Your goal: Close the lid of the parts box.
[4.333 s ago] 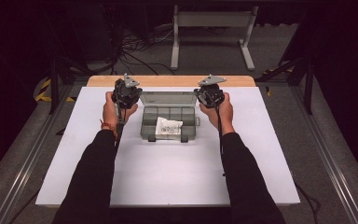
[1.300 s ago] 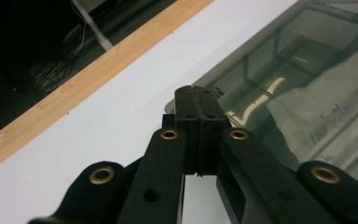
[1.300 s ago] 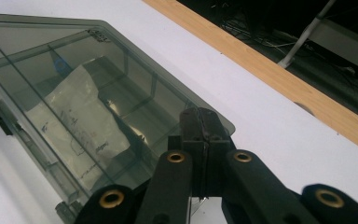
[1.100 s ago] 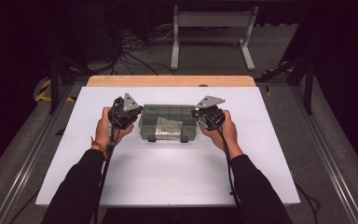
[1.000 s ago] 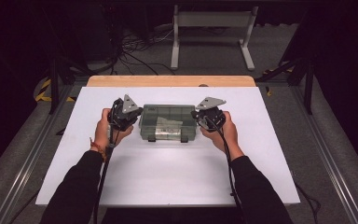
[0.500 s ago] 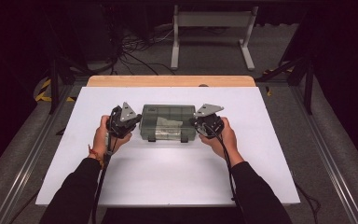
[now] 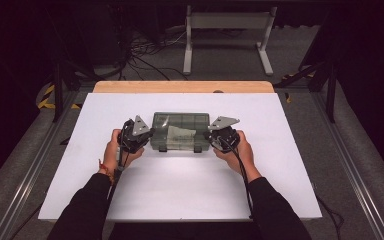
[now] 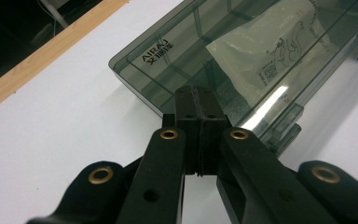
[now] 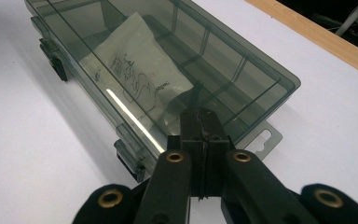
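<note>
1. A smoky, see-through plastic box [image 7: 180,132] lies shut in the middle of the high view, on the white tabletop [image 7: 190,200], with its long side running left to right across the frame.
2. A white packet [image 7: 179,134] lies inside the box under the lid, a little right of its centre.
3. The left hand-held gripper [image 7: 144,136] sits just beside the box's left end, at the centre-left of the frame. In the left gripper view its tips [image 8: 199,100] are clenched together with nothing between them, right at the edge of the box [image 8: 223,56].
4. The right hand-held gripper [image 7: 212,138] sits just beside the box's right end. In the right gripper view its tips [image 9: 200,122] are also clenched on nothing, up against the near corner of the box [image 9: 168,70], beside the box's clear hanging tab [image 9: 263,137].
5. The box thus lies between the two hand-held grippers, one at each short end.
6. Compared with the earliest frame, both hands are lower in the high view and nearer the person, having come from the box's far corners to its ends.
7. The box and the packet lie where they did.
</note>
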### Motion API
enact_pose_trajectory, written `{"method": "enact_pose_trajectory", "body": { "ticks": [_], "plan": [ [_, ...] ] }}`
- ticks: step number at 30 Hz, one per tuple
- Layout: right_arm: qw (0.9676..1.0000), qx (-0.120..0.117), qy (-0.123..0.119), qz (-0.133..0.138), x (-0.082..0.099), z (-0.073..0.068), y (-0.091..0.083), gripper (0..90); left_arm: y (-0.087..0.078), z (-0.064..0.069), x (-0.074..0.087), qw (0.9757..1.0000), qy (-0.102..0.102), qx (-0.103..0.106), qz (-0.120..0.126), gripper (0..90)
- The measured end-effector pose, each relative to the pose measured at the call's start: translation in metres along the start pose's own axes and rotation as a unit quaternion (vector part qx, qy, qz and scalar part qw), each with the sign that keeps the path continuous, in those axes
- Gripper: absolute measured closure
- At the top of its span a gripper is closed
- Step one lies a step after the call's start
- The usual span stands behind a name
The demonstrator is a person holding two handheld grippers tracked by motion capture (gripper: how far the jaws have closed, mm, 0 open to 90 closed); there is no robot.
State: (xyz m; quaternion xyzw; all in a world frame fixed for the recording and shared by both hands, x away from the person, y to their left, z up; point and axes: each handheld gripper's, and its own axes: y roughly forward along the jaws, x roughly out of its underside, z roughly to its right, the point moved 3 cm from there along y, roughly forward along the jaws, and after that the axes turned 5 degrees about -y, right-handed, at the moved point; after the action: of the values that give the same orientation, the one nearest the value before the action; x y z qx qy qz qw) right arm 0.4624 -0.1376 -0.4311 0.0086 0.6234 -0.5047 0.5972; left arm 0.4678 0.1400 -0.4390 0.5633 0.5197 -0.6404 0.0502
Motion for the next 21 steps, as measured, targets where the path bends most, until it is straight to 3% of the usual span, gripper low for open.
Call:
{"method": "enact_pose_trajectory", "body": {
  "ticks": [11,18,21],
  "plan": [
    [0.9999,-0.008,0.015,-0.001,0.0038,-0.0021,0.0037,90.0,0.0040,0.0040,0.0047,0.9999,-0.008,0.008,0.003,89.6],
    [1.0000,0.002,-0.002,-0.006,0.0030,-0.0066,0.0051,90.0,0.0044,0.0039,0.0076,0.9999,-0.011,0.009,0.008,89.7],
    [1.0000,-0.001,0.008,0.005,0.0056,-0.0056,0.0051,90.0,0.0041,0.0044,0.0093,0.9997,-0.016,0.013,0.015,89.7]
  ]
}}
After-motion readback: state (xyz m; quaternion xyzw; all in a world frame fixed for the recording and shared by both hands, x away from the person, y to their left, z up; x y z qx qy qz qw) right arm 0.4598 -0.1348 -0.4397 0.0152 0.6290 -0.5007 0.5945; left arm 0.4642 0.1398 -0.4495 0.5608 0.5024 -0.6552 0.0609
